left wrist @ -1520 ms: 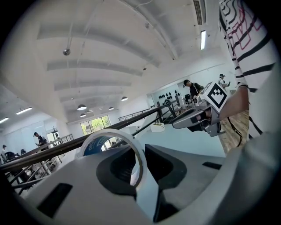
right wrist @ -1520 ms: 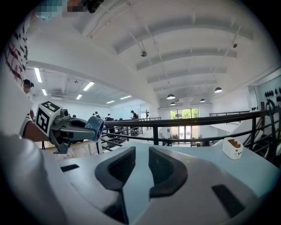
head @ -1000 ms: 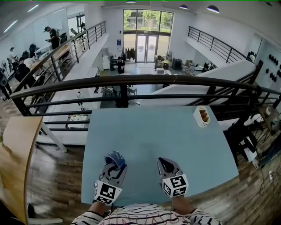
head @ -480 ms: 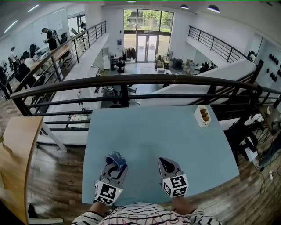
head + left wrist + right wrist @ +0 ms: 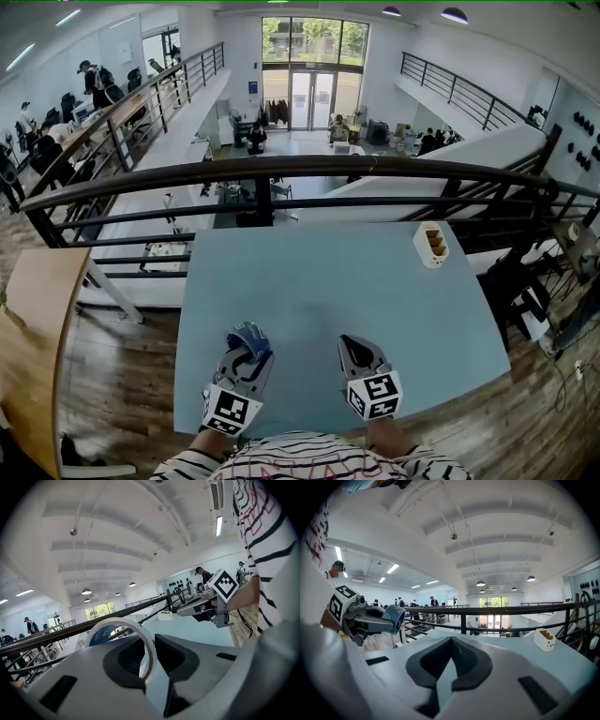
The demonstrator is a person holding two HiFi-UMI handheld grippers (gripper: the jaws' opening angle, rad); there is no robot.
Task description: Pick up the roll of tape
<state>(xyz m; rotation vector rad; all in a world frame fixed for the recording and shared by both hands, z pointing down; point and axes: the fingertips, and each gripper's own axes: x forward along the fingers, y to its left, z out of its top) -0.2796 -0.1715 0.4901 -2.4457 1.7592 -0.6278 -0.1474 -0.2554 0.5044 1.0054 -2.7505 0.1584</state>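
Nothing has moved in the last second: the left gripper (image 5: 247, 351) keeps its fingers clamped on the roll of tape (image 5: 248, 334) over the desk's (image 5: 328, 281) near edge, and the right gripper (image 5: 354, 350), fingers together, holds nothing, so the pick-up seems done.

There is one roll of tape (image 5: 248, 335). There are two grippers: one left gripper (image 5: 246, 351) and one right gripper (image 5: 352, 347). There is one blue table (image 5: 319, 272). One white plug box (image 5: 431, 247) sits at two o'clock on it. One wooden table (image 5: 33, 319) is at nine o'clock.
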